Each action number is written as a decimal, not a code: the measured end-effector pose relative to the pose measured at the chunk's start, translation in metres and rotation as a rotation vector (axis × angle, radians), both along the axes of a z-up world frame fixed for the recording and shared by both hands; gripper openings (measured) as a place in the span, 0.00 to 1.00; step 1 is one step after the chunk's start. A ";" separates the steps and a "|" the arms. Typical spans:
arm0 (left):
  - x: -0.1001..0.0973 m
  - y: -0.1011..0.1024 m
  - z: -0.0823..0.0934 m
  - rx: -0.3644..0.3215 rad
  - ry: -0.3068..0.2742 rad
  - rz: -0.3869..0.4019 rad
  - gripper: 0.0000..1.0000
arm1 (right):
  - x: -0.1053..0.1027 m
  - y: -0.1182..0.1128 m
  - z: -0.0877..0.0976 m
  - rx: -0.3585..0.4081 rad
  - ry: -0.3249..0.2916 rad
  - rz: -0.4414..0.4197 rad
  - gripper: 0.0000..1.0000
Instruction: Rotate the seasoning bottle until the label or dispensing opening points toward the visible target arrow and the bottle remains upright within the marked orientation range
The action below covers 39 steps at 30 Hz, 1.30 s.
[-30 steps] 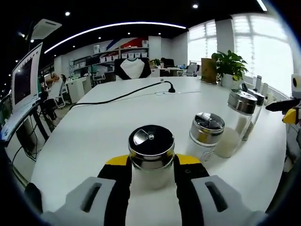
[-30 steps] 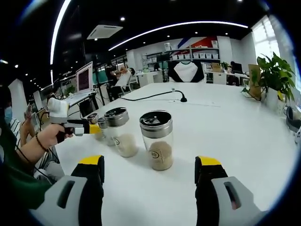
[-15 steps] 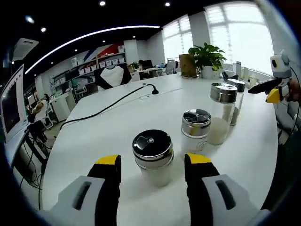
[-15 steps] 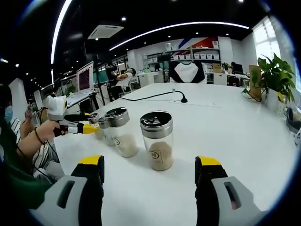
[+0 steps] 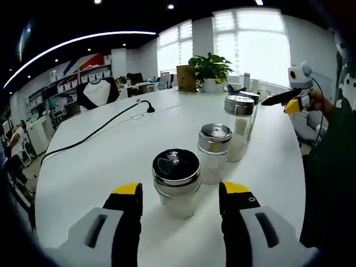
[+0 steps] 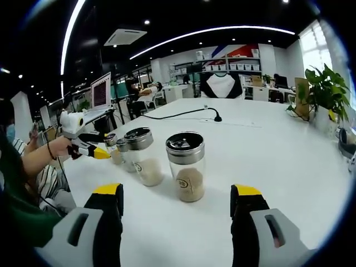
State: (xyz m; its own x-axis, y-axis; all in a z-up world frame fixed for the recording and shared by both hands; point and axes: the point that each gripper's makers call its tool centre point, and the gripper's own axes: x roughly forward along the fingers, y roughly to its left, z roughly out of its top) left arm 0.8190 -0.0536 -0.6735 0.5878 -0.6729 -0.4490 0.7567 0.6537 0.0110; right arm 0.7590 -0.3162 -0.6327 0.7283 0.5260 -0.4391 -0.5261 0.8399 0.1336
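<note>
Our left claw [image 5: 179, 194], clamped on the bottle [image 5: 177, 181] a second ago, now stands spread and backed off it near the table [image 5: 100, 161] edge, right claw [image 6: 177, 201] spread too, so we judge the turn finished

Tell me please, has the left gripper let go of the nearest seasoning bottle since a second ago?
Yes. The left gripper has opened and drawn back from the seasoning bottle, which stands free on the table.
</note>
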 end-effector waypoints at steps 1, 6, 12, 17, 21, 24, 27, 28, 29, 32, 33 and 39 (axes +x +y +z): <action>0.000 0.000 0.001 0.003 -0.004 -0.024 0.58 | 0.000 -0.001 0.000 -0.001 0.000 -0.002 0.80; 0.001 0.000 -0.001 -0.004 0.009 -0.114 0.57 | 0.000 0.000 0.000 -0.003 0.001 0.000 0.80; 0.006 0.000 -0.009 0.023 0.028 -0.173 0.57 | 0.000 0.000 -0.001 -0.003 0.005 -0.001 0.80; 0.007 -0.007 -0.007 0.030 0.025 -0.224 0.57 | -0.001 -0.002 -0.001 -0.007 0.004 -0.003 0.80; 0.008 -0.011 -0.008 0.034 0.026 -0.245 0.55 | -0.001 -0.002 -0.002 -0.004 0.007 -0.006 0.80; 0.009 -0.012 -0.008 0.031 0.022 -0.251 0.50 | -0.001 -0.002 -0.002 -0.004 0.007 -0.005 0.80; 0.011 -0.014 -0.007 0.024 0.018 -0.256 0.44 | -0.001 -0.002 -0.003 -0.003 0.010 -0.007 0.80; 0.010 -0.015 -0.008 0.026 0.020 -0.261 0.42 | 0.000 -0.003 -0.003 -0.004 0.011 -0.009 0.80; 0.009 -0.015 -0.008 0.026 0.017 -0.266 0.40 | 0.000 -0.003 -0.003 -0.004 0.010 -0.010 0.80; 0.009 -0.017 -0.007 0.027 0.006 -0.266 0.38 | 0.000 -0.003 -0.003 -0.003 0.010 -0.010 0.80; 0.009 -0.018 -0.006 0.025 0.005 -0.269 0.38 | 0.000 -0.003 -0.003 -0.003 0.011 -0.010 0.80; 0.008 -0.017 -0.005 0.029 0.005 -0.264 0.37 | 0.001 -0.002 -0.004 -0.004 0.013 -0.005 0.80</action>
